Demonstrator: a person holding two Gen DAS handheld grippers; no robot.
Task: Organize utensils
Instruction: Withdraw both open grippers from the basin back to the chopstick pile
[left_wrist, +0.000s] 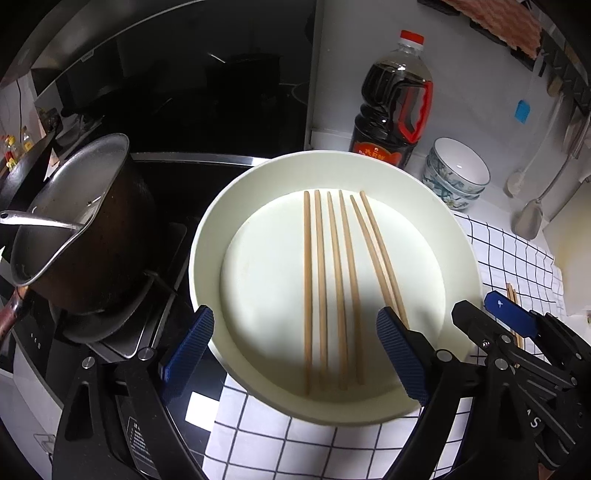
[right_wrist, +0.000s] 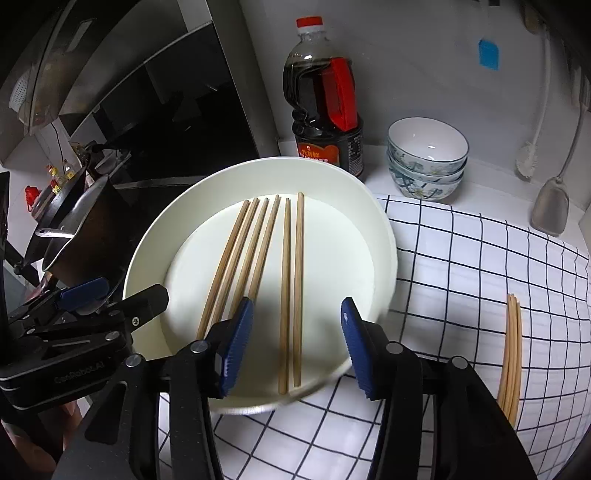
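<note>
With both your left gripper (left_wrist: 295, 354) and right gripper (right_wrist: 297, 347) spread empty over the white plate (right_wrist: 384, 236), pinch the light, stiff, roll-prone wooden chopsticks (right_wrist: 291, 291) lying there near mid-length.

A dim kitchen: white wall (right_wrist: 424, 55), black range hood (left_wrist: 192, 74), and a checked cloth (right_wrist: 480, 258) covering the counter.

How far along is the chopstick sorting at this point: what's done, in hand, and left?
Done: six chopsticks lie side by side in the white plate. In hand: nothing; the left claw and right claw are both open over the plate's near edge. Left: a small bundle of chopsticks lies on the checked cloth.
</note>
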